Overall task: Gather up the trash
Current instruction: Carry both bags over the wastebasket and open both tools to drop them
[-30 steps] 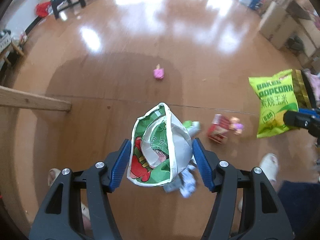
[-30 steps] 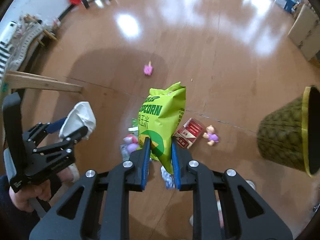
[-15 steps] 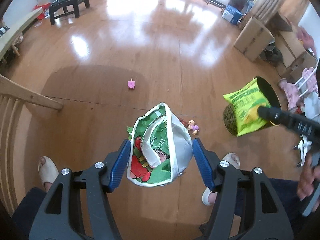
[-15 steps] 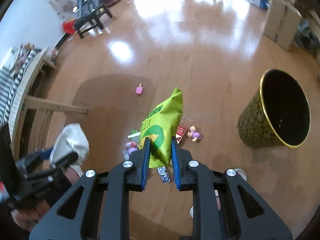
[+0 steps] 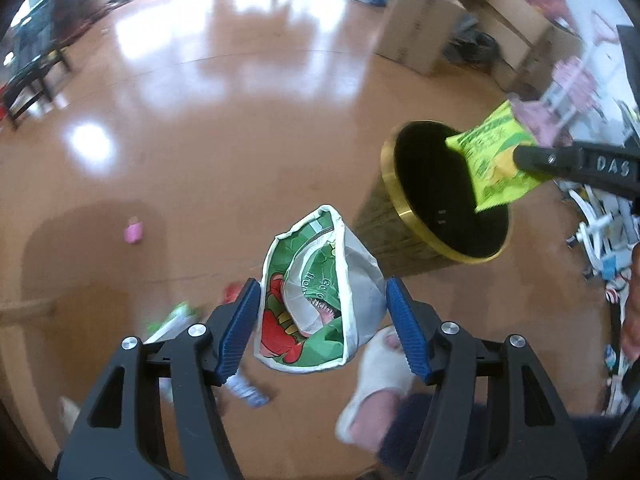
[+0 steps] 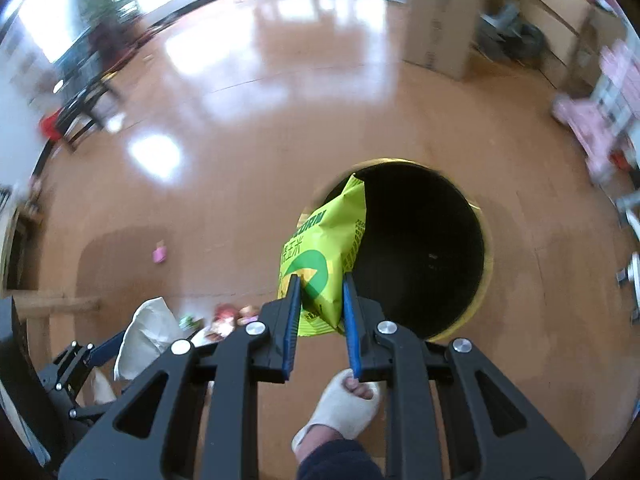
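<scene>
My left gripper is shut on a crumpled green and white snack bag, held above the floor just left of the bin. My right gripper is shut on a yellow-green popcorn bag and holds it over the left rim of the black bin with a gold rim. In the left wrist view the popcorn bag hangs over the bin's open mouth. The bin's inside looks dark.
Small litter lies on the wooden floor: a pink piece, a red box and wrappers. My slippered foot stands near the bin. Cardboard boxes and a pink toy stand at the back right.
Both grippers swung right towards the bin. The popcorn bag moved from beside the bin to over its mouth. The green and white bag came closer to the bin. Both grips are unchanged.
</scene>
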Demonstrator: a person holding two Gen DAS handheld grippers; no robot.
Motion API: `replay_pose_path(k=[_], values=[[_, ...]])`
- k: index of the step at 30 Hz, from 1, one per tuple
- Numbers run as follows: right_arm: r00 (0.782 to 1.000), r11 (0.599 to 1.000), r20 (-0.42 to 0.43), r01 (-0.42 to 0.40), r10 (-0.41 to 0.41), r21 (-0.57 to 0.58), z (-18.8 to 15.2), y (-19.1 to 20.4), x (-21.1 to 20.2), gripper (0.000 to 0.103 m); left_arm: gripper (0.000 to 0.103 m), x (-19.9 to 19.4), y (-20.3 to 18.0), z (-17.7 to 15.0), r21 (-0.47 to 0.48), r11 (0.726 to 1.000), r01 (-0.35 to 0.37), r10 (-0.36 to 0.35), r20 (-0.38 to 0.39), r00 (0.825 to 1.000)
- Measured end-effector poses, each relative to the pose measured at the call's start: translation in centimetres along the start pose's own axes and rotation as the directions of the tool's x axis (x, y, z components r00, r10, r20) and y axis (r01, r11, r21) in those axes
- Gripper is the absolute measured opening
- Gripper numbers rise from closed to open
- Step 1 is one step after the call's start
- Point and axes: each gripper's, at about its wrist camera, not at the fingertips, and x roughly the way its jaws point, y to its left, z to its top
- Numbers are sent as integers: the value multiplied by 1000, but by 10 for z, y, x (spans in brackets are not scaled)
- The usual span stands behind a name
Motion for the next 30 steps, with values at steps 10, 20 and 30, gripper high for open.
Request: replay_pose_path(k=[10, 20, 30], values=[[999, 986, -43, 5, 3, 169, 16, -78, 40, 21, 64, 72, -86, 56, 55, 997, 45, -43, -41, 998], [1000, 981, -11, 21, -19, 195, 17, -81, 39, 68, 88, 104, -109, 76, 100, 993, 55, -53, -26, 998], [996, 996, 85, -34, 27, 81, 24, -26, 2, 87, 91, 60, -31, 44, 15, 1000, 25, -26, 7, 1000]])
